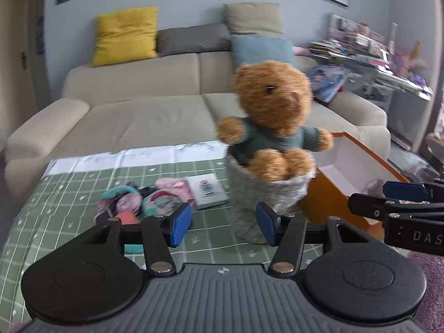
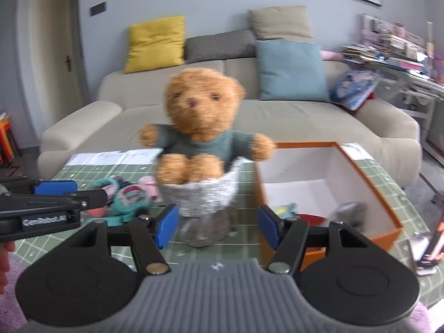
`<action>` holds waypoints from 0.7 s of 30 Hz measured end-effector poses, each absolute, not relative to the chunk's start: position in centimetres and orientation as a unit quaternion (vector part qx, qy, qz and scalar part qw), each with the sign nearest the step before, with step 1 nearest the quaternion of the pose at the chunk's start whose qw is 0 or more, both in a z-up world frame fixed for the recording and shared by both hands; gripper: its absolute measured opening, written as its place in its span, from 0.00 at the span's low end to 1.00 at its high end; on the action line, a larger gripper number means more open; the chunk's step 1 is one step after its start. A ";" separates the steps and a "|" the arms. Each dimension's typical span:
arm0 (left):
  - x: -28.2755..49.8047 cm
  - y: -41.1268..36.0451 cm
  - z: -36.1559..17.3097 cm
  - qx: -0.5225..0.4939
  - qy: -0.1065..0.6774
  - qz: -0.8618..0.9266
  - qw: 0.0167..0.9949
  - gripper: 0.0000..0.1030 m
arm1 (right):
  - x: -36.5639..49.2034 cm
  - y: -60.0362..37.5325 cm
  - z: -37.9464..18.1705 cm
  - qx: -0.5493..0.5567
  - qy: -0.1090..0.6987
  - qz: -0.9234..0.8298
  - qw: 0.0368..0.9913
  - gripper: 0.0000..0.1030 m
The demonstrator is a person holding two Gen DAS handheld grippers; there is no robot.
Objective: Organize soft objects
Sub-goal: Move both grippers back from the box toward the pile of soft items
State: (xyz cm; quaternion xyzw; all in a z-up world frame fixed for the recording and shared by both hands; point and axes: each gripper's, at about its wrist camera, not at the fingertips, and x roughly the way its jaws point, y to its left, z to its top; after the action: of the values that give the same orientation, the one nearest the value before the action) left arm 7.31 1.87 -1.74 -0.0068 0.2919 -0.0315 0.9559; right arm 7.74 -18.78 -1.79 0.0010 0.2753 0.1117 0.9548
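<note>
A brown teddy bear [image 1: 273, 102] [image 2: 202, 105] in a teal sweater sits upright in a grey fuzzy pouch [image 1: 272, 191] [image 2: 199, 197] on the green checked tablecloth. My right gripper [image 2: 218, 229] is open and empty, with the pouch just beyond its gap. My left gripper [image 1: 224, 223] is also open and empty, and the pouch lies ahead of its right pad. Left of the bear is a heap of colourful socks [image 1: 144, 199] [image 2: 127, 197]. Each gripper shows from the side in the other's view: the right gripper [image 1: 369, 195] and the left gripper [image 2: 83, 191].
An open orange box [image 1: 327, 194] [image 2: 305, 166] with white walls stands right of the bear and holds a few soft items [image 2: 288, 209]. A white packet [image 1: 208, 190] lies by the socks. A beige sofa [image 1: 155, 116] with cushions runs behind the table.
</note>
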 end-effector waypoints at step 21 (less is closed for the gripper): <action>10.1 9.4 -4.3 -0.069 0.301 0.035 0.950 0.61 | 13.3 -7.7 -4.4 -0.062 0.276 0.161 0.946 0.67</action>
State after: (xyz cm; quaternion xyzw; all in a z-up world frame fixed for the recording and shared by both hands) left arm 10.14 9.37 -4.30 -0.0687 0.3011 0.0354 0.9505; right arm 13.27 -7.67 -4.42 -0.0622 0.2757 0.1606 0.9457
